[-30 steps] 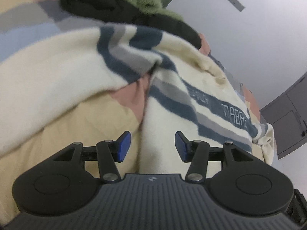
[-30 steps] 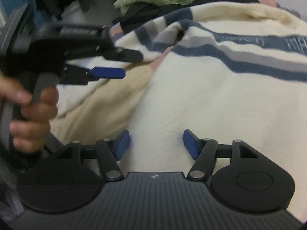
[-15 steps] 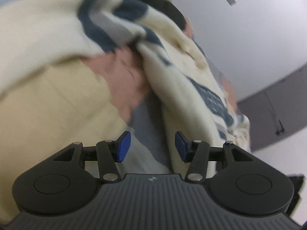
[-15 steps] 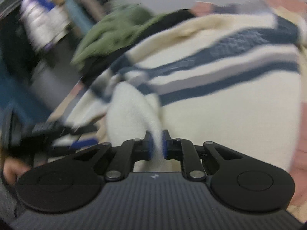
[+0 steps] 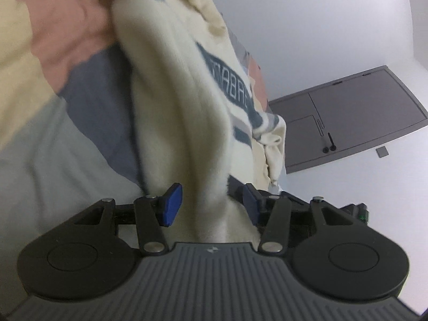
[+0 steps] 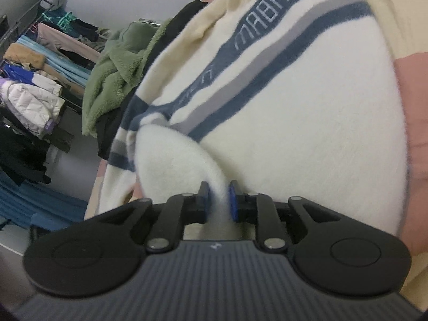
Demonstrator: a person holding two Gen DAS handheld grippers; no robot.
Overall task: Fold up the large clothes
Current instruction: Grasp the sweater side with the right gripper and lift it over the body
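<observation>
A large cream fleece sweater [image 6: 307, 123] with navy and grey stripes and lettering lies on a colour-block bedspread [image 5: 88, 40]. My right gripper [image 6: 218, 200] is shut on a pinched fold of the sweater's cream fabric and lifts it. In the left wrist view the sweater [image 5: 176, 112] hangs as a raised ridge running down between my left gripper's [image 5: 211, 203] spread blue pads [image 5: 172, 203]. The left jaws stand wide apart around the fabric without pinching it.
A green fleece garment [image 6: 117, 69] and a black garment [image 6: 184, 16] lie heaped behind the sweater. A rack of hanging and stacked clothes [image 6: 34, 69] stands at the left. A grey door [image 5: 355, 115] and white wall show past the bed in the left wrist view.
My right gripper closed on a fold of the sweater and pulled it up and over. My left gripper moved along the bedspread until the raised fabric sits between its open jaws.
</observation>
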